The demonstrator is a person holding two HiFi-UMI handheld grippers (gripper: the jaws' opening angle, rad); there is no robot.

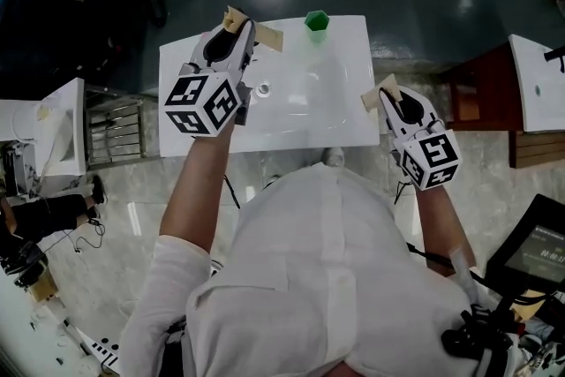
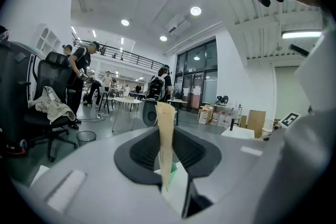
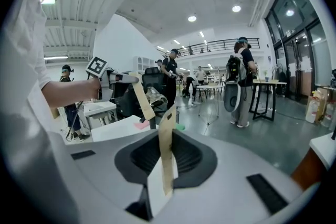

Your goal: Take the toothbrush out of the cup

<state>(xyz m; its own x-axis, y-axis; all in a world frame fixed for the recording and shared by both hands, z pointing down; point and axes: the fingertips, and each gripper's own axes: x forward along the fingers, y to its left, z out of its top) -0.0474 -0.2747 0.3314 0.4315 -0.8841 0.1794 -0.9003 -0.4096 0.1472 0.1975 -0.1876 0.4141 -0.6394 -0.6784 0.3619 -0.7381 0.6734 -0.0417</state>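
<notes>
Cup: the green cup [image 1: 316, 20] is standing upright at the far edge of the white table [image 1: 327, 110], with nothing touching it.
Toothbrush: not showing clearly in any view; the cup is too small in frame to tell whether the brush is sitting inside.
Left gripper: the left gripper [image 1: 250, 26] is hovering over the table's far left part, near the cup but apart from it. Its taped jaws are standing slightly apart and pinching nothing, and the cup is showing green through the gap.
Right gripper: the right gripper [image 1: 380, 93] is hanging at the table's right edge, well apart from the cup. Its jaws are a little apart and empty.
Progress: by my reading, nothing is gripped yet. Reaching the cup, pinching the toothbrush and lifting it clear all appear to be remaining.
</notes>
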